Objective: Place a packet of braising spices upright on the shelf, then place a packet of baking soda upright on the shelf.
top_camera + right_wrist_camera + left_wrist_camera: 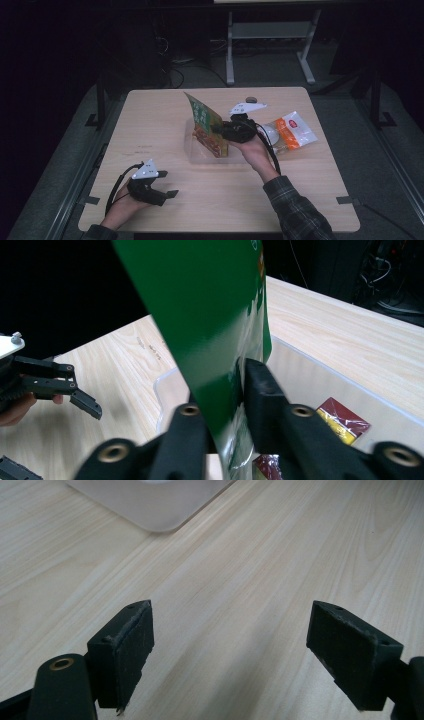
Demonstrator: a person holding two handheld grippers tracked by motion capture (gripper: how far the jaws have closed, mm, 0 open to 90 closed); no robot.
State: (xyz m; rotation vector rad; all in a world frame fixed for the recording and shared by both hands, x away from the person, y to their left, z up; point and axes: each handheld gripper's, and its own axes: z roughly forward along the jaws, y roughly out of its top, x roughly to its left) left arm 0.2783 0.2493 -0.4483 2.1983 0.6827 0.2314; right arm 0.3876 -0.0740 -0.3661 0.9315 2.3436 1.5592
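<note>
Pinching a green food pouch between its jaws, the right gripper holds it upright over the clear tray, probably to drop in; the left gripper idles, jaws wide.

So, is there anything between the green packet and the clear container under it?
Nothing visible blocks it. The right gripper holds the green packet directly over the clear container. A small red and yellow packet already lies inside, off to one side.

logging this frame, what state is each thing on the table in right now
left hand-held gripper: open, holding nothing, low over the table
right hand-held gripper: shut on the green pouch
green pouch: lifted, upright over the clear tray
clear tray: on the table, small packets inside
orange-and-white bag: lying flat, untouched
</note>
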